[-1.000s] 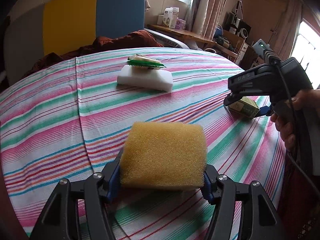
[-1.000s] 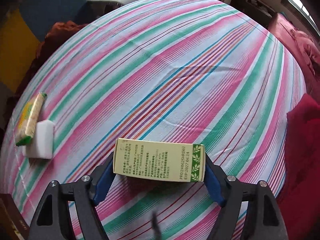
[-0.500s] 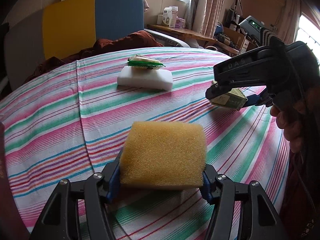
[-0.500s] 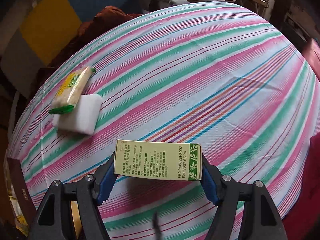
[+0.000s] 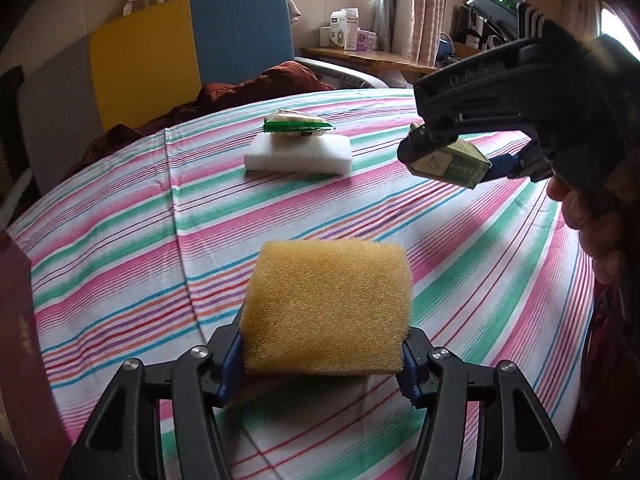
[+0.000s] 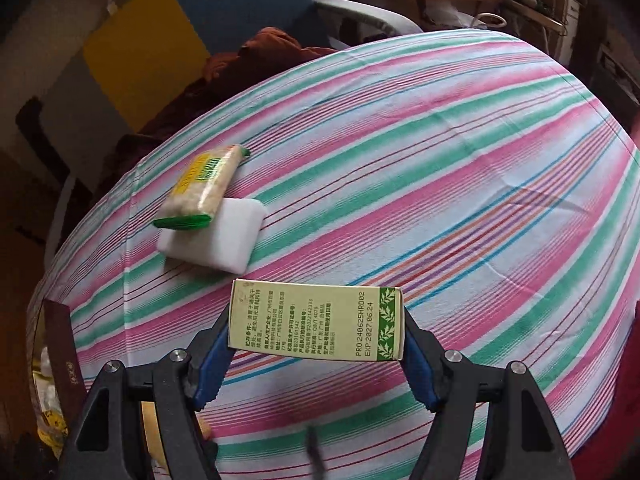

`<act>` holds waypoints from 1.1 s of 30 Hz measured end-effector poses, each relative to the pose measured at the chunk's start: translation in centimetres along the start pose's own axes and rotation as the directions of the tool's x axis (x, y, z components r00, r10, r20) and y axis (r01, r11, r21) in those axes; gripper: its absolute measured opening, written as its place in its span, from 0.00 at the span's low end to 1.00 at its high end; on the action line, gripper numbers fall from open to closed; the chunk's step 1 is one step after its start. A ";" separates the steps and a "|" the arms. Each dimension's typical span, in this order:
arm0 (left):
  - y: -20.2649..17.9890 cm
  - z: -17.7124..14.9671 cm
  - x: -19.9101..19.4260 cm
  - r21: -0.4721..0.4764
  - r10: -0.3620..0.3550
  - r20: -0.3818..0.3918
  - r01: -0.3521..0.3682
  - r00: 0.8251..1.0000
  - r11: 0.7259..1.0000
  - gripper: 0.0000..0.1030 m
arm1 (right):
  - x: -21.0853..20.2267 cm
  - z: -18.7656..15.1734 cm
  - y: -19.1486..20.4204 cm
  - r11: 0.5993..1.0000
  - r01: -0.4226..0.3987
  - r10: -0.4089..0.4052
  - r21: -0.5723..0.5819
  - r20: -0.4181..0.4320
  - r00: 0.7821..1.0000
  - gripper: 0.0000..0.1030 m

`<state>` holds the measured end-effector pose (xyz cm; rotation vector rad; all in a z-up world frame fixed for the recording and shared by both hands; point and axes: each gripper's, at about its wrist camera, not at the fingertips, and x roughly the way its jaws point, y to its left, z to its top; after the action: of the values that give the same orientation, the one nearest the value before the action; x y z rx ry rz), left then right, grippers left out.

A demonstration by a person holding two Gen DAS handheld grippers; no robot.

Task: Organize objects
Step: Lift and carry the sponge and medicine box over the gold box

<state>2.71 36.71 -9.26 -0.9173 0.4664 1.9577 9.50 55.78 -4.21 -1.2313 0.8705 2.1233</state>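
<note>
My left gripper [image 5: 322, 354] is shut on a yellow sponge [image 5: 328, 304] and holds it just above the striped tablecloth. My right gripper [image 6: 316, 340] is shut on a pale green box [image 6: 316, 326] with printed text, held in the air; it also shows in the left wrist view [image 5: 450, 164], right of the stack. A white foam block [image 5: 298, 154] lies on the cloth at the far middle with a green-ended snack packet [image 5: 296, 124] on top. In the right wrist view the block [image 6: 224, 244] and packet [image 6: 200, 188] lie just beyond and left of the box.
The striped tablecloth [image 5: 120, 240] covers a round table. A yellow and blue chair back [image 5: 180, 52] with a rust-red cloth [image 5: 256, 88] stands behind it. A dark red booklet [image 6: 60, 344] sits at the table's left edge. A cluttered wooden desk [image 5: 368, 56] is at the back.
My right gripper has carried the green box left, toward the white block and packet. My left gripper has held the sponge in about the same place.
</note>
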 end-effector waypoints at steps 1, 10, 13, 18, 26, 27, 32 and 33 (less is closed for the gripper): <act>0.0 -0.2 -0.2 -0.001 0.007 -0.001 -0.007 1.000 1.000 0.59 | -0.1 0.0 -0.1 1.000 -0.008 0.008 -0.008 0.000 1.000 0.72; 0.5 -1.9 -3.5 -0.019 0.053 -0.014 -0.053 0.999 0.998 0.58 | 1.7 0.7 2.2 0.997 -0.026 0.026 -0.066 -0.002 1.000 0.72; 0.8 -1.8 -5.6 -0.024 0.063 0.029 -0.062 0.998 0.998 0.58 | 1.5 0.6 2.2 0.997 -0.025 0.026 -0.068 0.002 1.000 0.72; 1.8 -1.3 -9.5 -0.038 0.110 0.098 -0.107 0.989 0.994 0.59 | 1.4 0.5 2.7 0.996 -0.016 0.018 -0.093 0.015 1.000 0.72; 5.2 -1.6 -14.4 -0.140 0.190 0.137 -0.171 0.972 0.975 0.59 | 1.2 0.6 3.0 0.993 -0.002 0.007 -0.115 0.047 0.999 0.72; 5.8 -1.7 -14.8 -0.154 0.199 0.137 -0.177 0.971 0.972 0.59 | 1.1 0.6 3.1 0.993 0.003 0.003 -0.116 0.051 0.999 0.72; 8.8 -2.6 -16.5 -0.238 0.243 0.134 -0.207 0.961 0.949 0.59 | 0.8 0.8 3.1 0.992 0.032 -0.022 -0.118 0.084 0.996 0.72; 9.5 -2.9 -16.8 -0.255 0.254 0.134 -0.214 0.958 0.943 0.60 | 0.7 0.8 3.1 0.993 0.035 -0.025 -0.117 0.089 0.996 0.72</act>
<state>1.33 20.28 1.20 -0.8684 0.2565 2.3255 6.57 54.43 -3.70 -1.1911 0.6926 2.2143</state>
